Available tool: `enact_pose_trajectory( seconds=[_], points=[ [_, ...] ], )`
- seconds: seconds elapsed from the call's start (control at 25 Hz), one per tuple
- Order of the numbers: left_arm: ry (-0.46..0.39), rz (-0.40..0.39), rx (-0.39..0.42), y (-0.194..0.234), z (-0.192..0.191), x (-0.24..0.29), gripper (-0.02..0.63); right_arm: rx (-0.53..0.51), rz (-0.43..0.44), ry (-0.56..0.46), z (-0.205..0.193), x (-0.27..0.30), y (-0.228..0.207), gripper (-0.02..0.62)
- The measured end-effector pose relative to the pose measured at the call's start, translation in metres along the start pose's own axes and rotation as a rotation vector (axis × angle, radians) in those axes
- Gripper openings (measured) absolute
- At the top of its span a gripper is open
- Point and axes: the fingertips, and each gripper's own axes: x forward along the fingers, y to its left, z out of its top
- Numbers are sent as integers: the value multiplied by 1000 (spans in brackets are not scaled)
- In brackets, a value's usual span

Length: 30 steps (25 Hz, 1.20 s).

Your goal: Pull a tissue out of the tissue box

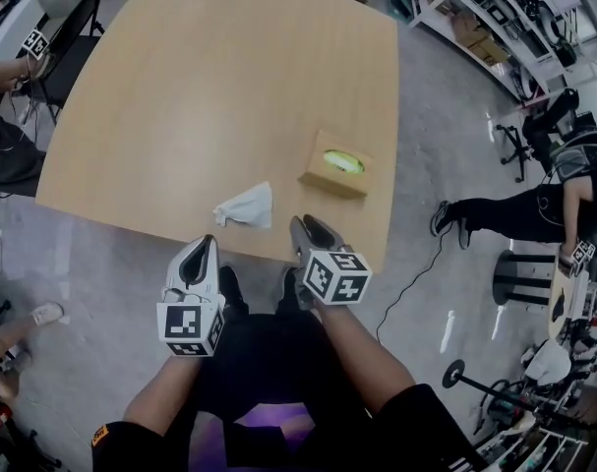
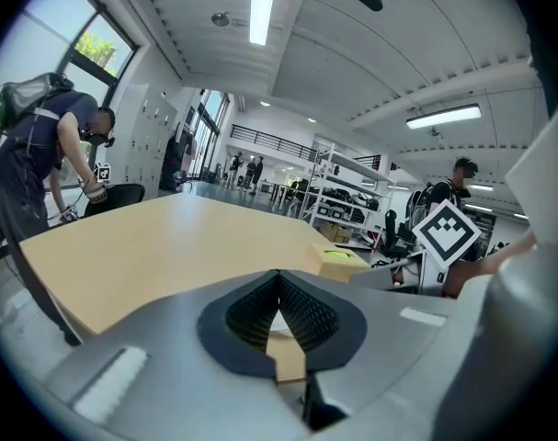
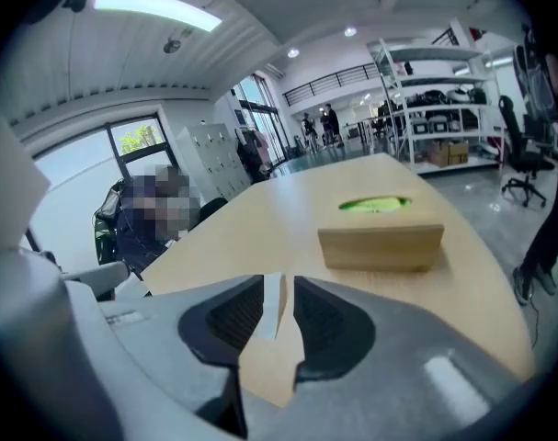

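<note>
Far left: left gripper hangs off the near edge of the table, well left of the tissue box and closer to the person than it. Claw clenched, tips meeting, nothing between the pads. Behind the tips a small slit stays clear, and tabletop shows through it. Next: tissue, white and crumpled, out of the box and loose on the wood. It lies left of the tissue box and a little nearer the person, apart from the box, and neither claw touches it. Then: right gripper over the near table edge, on the person's side of the tissue box and slightly left of it, tilted down toward it. Claw released, jaws parted by a narrow gap, pads pressing on nothing. In the right gripper view bare wood and a white sliver show through that gap, with the box straight ahead beyond. Rightmost: the tissue box itself, tan cardboard, flat on the table near its right edge, green-rimmed slot facing up.
</note>
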Motion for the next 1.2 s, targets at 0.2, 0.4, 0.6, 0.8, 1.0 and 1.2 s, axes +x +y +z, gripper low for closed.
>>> enact_pose_trajectory(
  seconds=[0.2, 0.4, 0.6, 0.8, 1.0, 1.2],
  points=[
    [-5, -40, 24, -5, -2, 5, 17, -110, -63, -128, 26, -46, 5, -6],
    [-31, -63, 45, -26, 5, -1, 17, -160, -67, -209, 38, -89, 11, -6],
    [-65, -81, 78, -58, 11, -13, 17, -187, -34, -274, 36, -124, 13, -6],
    [-90, -72, 106, -92, 3, -32, 17, -218, -2, -294, 19, -156, 11, -6],
    [-115, -43, 126, -131, -9, -56, 17, -258, 45, -323, 7, -193, 10, -6],
    [-130, -6, 132, -163, -25, -88, 17, -275, 84, -338, -8, -227, 5, -6]
  ],
)
